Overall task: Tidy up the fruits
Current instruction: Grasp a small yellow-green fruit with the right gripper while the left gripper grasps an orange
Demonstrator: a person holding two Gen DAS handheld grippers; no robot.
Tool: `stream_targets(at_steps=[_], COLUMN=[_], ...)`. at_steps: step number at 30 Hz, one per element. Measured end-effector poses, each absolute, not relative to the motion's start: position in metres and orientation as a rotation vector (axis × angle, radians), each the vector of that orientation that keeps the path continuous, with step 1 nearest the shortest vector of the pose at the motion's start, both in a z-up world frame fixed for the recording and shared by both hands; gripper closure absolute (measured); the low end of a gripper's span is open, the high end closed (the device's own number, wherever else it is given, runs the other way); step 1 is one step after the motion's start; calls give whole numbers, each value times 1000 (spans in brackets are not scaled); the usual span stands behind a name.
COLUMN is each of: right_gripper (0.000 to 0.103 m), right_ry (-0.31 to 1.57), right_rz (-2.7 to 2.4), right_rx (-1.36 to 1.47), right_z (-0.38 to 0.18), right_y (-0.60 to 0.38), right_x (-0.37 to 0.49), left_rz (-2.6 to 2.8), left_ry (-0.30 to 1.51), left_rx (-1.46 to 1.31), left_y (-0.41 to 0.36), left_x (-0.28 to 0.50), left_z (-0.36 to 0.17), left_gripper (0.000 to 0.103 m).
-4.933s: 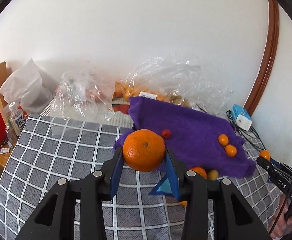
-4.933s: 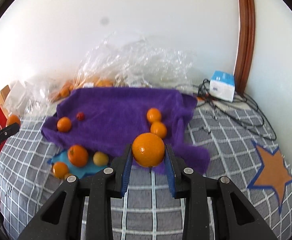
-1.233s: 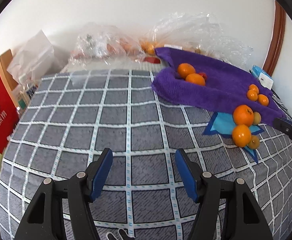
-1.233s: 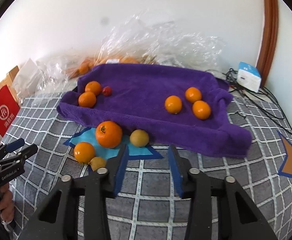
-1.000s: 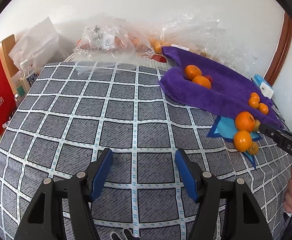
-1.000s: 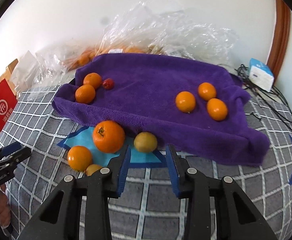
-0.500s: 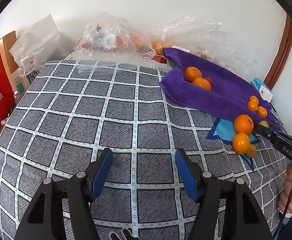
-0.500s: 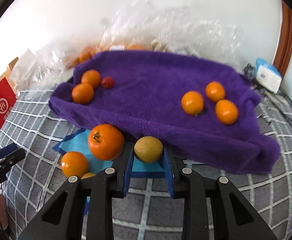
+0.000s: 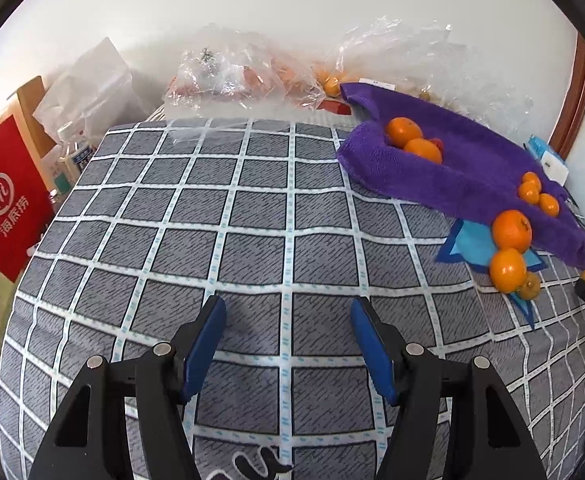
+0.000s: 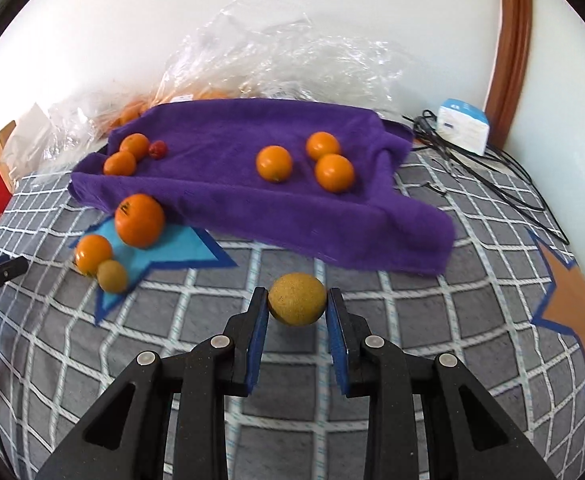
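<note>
My right gripper (image 10: pixel 297 304) is shut on a yellow-brown round fruit (image 10: pixel 297 304) and holds it above the checked cloth, in front of the purple towel (image 10: pixel 252 184). Five oranges and a small red fruit (image 10: pixel 158 149) lie on the towel. On the blue star (image 10: pixel 164 252) sit a large orange (image 10: pixel 139 221), a smaller orange (image 10: pixel 92 254) and a second yellow-brown fruit (image 10: pixel 112 276). My left gripper (image 9: pixel 288 324) is open and empty over the checked cloth (image 9: pixel 212 220), far left of the towel (image 9: pixel 452 168) and blue star (image 9: pixel 472 240).
Clear plastic bags (image 10: pixel 284 60) with more fruit lie behind the towel against the wall. An orange star (image 10: pixel 568 300) is at the right. A white box (image 10: pixel 464 124) and black cables (image 10: pixel 512 184) sit at the back right. A red bag (image 9: pixel 4 200) stands at the left edge.
My right gripper closed on the yellow-brown fruit by the blue star, lifted it and drew back to the right. My left gripper stayed open and barely moved.
</note>
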State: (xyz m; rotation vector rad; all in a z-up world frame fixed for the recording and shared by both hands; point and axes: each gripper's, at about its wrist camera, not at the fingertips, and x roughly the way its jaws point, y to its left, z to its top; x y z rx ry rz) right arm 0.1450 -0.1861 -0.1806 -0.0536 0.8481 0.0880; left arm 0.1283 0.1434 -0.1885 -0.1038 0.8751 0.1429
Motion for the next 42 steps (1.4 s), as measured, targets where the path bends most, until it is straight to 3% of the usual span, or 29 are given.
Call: stream_targets(at_steps=[16, 20, 26, 37, 42], right_gripper=[74, 74, 74, 74, 74], right_ry=[826, 831, 846, 860, 889], right_rz=[108, 120, 141, 127, 116], right_rx=[33, 60, 69, 93, 96], right_z=[-182, -183, -185, -188, -191], right_y=[-204, -208, -206, -211, -211], right_x=[137, 138, 141, 142, 146], left_rz=[-67, -93, -124, 15, -2], left_ry=[855, 864, 905, 858, 836], left_rx=[-187, -204, -246, -66, -138], left_y=[47, 31, 23, 52, 66], left_x=[149, 159, 172, 141, 136], left_z=[-158, -161, -177, -165, -175], left_gripper=[41, 49, 72, 72, 71])
